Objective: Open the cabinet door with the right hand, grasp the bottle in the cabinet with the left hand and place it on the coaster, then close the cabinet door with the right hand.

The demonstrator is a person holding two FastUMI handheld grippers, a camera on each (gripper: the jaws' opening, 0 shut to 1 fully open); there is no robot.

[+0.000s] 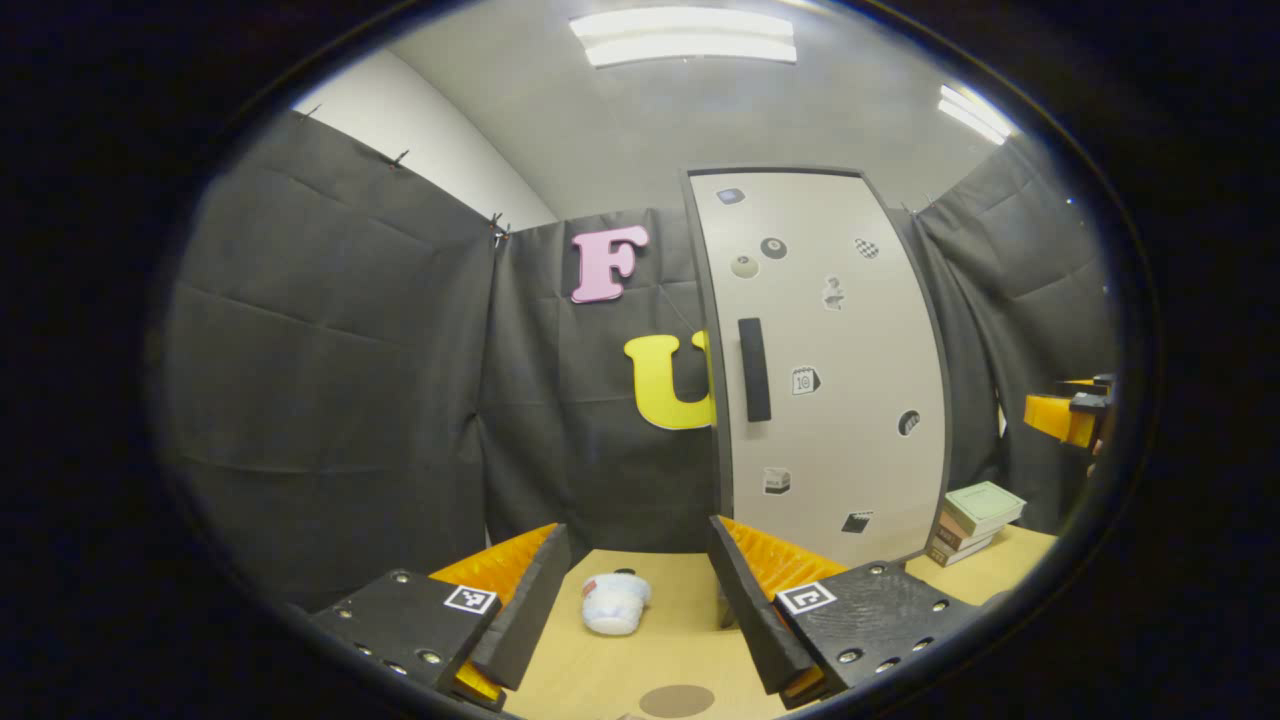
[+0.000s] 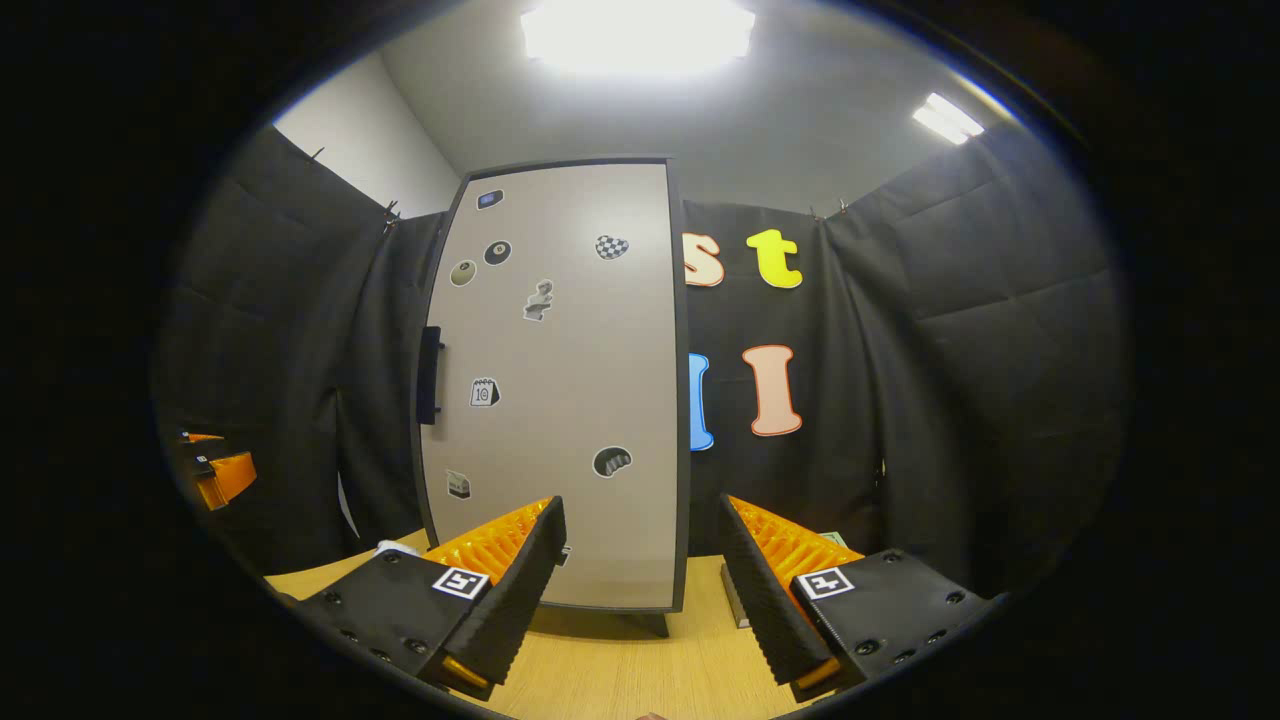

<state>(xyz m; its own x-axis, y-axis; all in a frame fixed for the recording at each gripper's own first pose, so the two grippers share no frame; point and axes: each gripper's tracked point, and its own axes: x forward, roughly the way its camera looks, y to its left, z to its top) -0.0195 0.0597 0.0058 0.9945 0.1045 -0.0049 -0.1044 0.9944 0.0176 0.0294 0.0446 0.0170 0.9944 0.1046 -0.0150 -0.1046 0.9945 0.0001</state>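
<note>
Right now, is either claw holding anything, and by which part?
Nothing is held. The left claw and the right claw are both open and empty; the cabinet door is closed, its handle untouched.

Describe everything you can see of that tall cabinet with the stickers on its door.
The cabinet stands upright on the wooden table against the black cloth wall. Its door is shut: a pale grey, smooth panel in a dark frame, dotted with small stickers. A dark vertical bar handle sits near its left edge. A stack of books lies by its right foot; whether they touch is unclear. Neither tool touches it.
</note>
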